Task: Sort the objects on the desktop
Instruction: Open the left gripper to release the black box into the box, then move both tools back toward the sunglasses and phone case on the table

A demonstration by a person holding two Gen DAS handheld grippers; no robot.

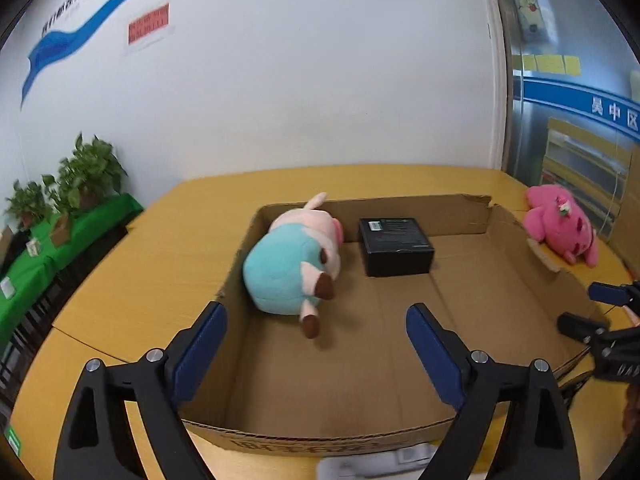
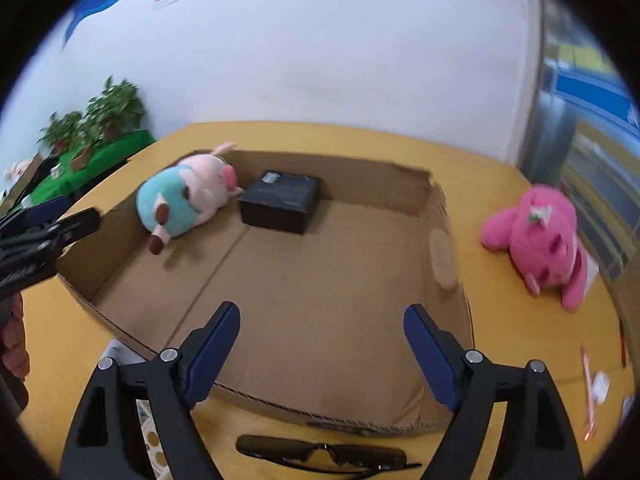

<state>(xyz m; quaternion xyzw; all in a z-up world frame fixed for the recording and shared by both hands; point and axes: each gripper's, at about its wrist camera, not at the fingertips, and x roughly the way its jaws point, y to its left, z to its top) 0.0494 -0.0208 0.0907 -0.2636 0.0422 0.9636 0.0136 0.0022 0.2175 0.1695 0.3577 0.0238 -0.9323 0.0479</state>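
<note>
right wrist view: both hand-held grippers, right hand-held gripper [image 2: 322,354] and left hand-held gripper [image 1: 316,356], are released, empty. next seems the pink plush [image 2: 540,236], lying right of the cardboard box [image 2: 440,256].

Office: yellow desk [image 1: 160,248], white wall with blue signage [image 1: 60,46], sticky notes [image 1: 552,64], potted plants [image 1: 92,172].

"吴中区" on blue wall band [image 1: 580,98]

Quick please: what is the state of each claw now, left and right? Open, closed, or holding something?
Left claw: open, holding nothing, above the cardboard box.
Right claw: open, holding nothing, also above the box.
</note>
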